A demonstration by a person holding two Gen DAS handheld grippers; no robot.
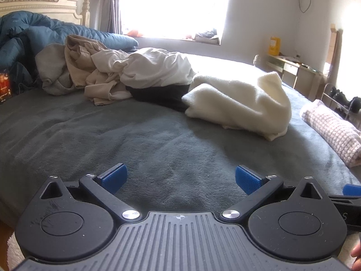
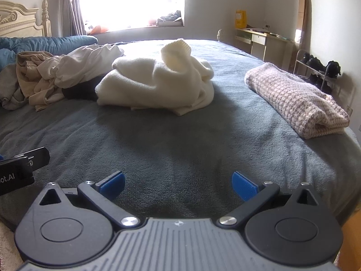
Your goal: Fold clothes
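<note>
A crumpled cream knit garment (image 1: 239, 103) (image 2: 158, 85) lies on the grey bed cover (image 1: 112, 135) (image 2: 180, 146). Left of it is a heap of clothes: a white one (image 1: 155, 67) (image 2: 85, 64), a black one (image 1: 162, 94) underneath, a tan one (image 1: 90, 67) (image 2: 33, 76) and a grey one (image 1: 49, 67). A folded pink-and-white checked garment (image 1: 331, 131) (image 2: 295, 101) rests at the right edge of the bed. My left gripper (image 1: 179, 180) hovers open over bare cover near the front edge. My right gripper (image 2: 178, 184) is open too, with nothing between its blue pads.
A blue quilt (image 1: 33, 36) and a carved headboard (image 1: 38, 0) are at the far left. A bright window (image 1: 173, 6) is behind the bed. A desk (image 2: 264, 40) and a shoe rack (image 2: 318, 70) stand along the right wall. Part of the left gripper's body (image 2: 20, 169) shows at the left.
</note>
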